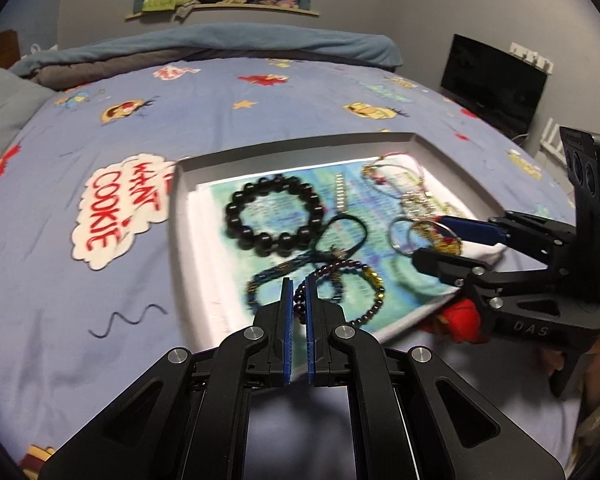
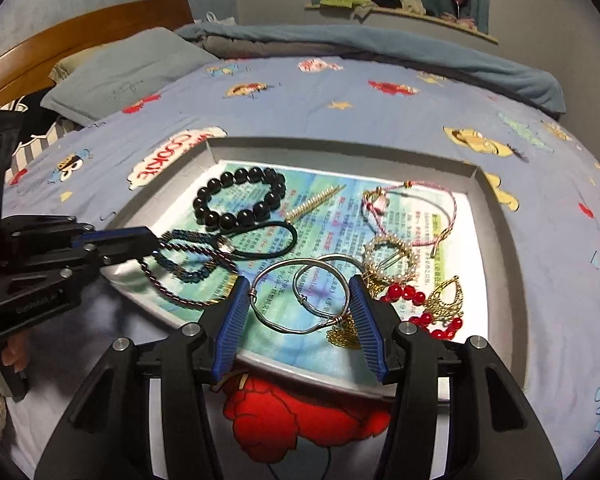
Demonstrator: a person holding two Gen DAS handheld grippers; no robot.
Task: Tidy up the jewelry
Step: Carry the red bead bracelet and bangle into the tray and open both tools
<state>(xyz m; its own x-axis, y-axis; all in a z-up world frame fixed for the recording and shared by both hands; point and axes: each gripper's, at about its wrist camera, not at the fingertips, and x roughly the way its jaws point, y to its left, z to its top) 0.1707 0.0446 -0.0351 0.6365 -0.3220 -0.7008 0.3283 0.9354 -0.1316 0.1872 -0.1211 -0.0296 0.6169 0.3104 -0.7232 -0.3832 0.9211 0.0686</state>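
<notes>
A grey tray (image 1: 300,144) (image 2: 340,148) lined with printed paper lies on the bed. In it are a black bead bracelet (image 1: 233,210) (image 2: 225,222), a black hair tie (image 2: 288,240), a blue braided bracelet (image 2: 188,276), a purple bead bracelet (image 1: 376,292) (image 2: 172,296), two silver hoops (image 2: 268,280), a pink cord bracelet (image 2: 448,200) and gold earrings with red beads (image 2: 444,300). My left gripper (image 1: 298,286) (image 2: 154,242) is shut over the tray's near left corner, its tips at the purple beads. My right gripper (image 2: 300,296) (image 1: 440,242) stands open, its fingers either side of the hoops.
The tray rests on a blue cartoon-print bedsheet (image 1: 100,280). A pillow (image 2: 128,72) and wooden headboard (image 2: 80,28) are at the far left, a rolled blanket (image 1: 220,44) along the far edge. A dark TV (image 1: 496,80) stands by the right wall.
</notes>
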